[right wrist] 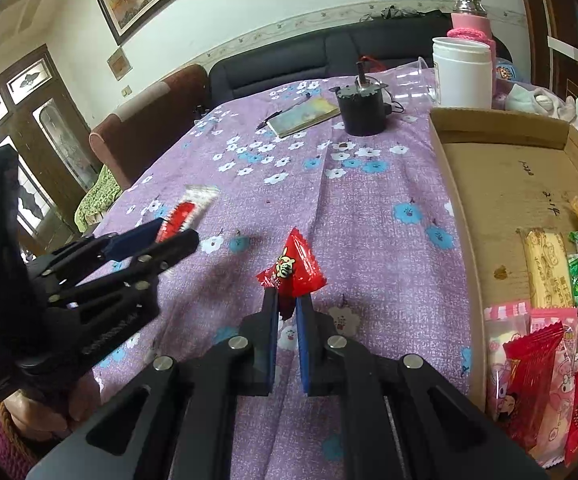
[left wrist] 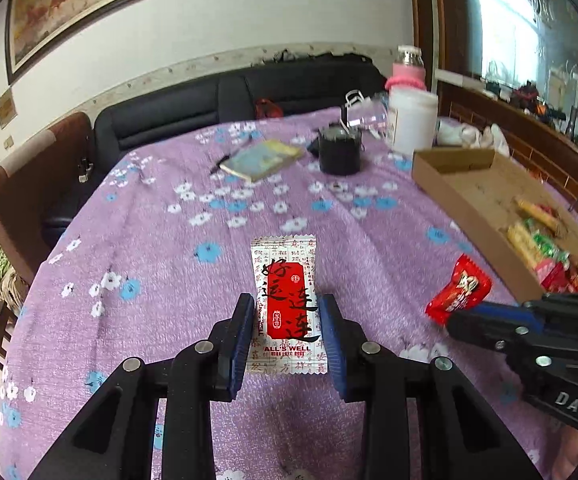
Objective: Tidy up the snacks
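Observation:
My left gripper [left wrist: 287,301] is shut on a white snack packet with a red label reading ALL'S WELL [left wrist: 285,280], its blue pads pressing both long sides. From the right wrist view that packet [right wrist: 189,208] sticks out tilted from the left gripper [right wrist: 175,236], above the purple floral tablecloth [right wrist: 369,240]. My right gripper [right wrist: 286,298] is shut on the lower edge of a red wrapped candy [right wrist: 297,268]. In the left wrist view, this candy [left wrist: 459,288] shows at the right gripper's [left wrist: 455,320] tip. A shallow cardboard box [right wrist: 501,184] to the right holds several wrapped snacks [right wrist: 549,320].
Far across the table stand a black cylindrical device [left wrist: 339,152], a notebook [left wrist: 263,159] with a pen, a white jar [left wrist: 413,120], a pink-sleeved bottle [left wrist: 407,68] and a clear cup lying on its side [right wrist: 413,82]. A dark sofa [left wrist: 193,108] lies behind. A person's hand [right wrist: 45,412] grips the left tool.

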Tool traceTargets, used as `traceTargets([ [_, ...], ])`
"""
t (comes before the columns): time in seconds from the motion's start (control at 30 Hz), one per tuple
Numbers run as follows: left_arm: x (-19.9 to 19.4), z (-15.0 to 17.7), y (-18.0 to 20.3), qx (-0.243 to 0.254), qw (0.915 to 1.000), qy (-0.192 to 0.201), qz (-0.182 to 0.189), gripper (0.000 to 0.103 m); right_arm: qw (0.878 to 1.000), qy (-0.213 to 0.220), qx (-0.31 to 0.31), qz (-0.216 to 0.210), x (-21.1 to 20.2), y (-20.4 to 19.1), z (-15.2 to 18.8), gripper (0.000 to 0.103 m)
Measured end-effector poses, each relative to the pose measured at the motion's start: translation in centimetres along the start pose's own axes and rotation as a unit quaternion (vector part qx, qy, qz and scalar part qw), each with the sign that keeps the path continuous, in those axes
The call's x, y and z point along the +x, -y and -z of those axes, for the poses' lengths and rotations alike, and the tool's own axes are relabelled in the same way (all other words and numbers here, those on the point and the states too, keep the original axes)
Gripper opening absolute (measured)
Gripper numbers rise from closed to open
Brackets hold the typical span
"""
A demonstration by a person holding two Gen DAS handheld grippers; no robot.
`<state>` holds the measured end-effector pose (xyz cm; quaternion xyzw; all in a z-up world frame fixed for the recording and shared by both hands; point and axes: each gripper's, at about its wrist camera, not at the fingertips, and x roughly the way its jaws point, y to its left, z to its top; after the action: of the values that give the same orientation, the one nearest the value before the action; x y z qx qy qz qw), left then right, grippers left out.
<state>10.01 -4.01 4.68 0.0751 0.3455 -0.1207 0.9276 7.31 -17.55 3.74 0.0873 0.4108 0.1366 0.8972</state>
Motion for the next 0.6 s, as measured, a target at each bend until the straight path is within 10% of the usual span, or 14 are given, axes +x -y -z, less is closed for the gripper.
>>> traceTargets([
  [0.6, -0.49, -0.03, 0.32, 0.005, 0.9998, 0.013, -0.011, 0.035, 1.0, 0.014, 0.009, -0.002, -0.48, 0.11, -0.37, 0.008],
])
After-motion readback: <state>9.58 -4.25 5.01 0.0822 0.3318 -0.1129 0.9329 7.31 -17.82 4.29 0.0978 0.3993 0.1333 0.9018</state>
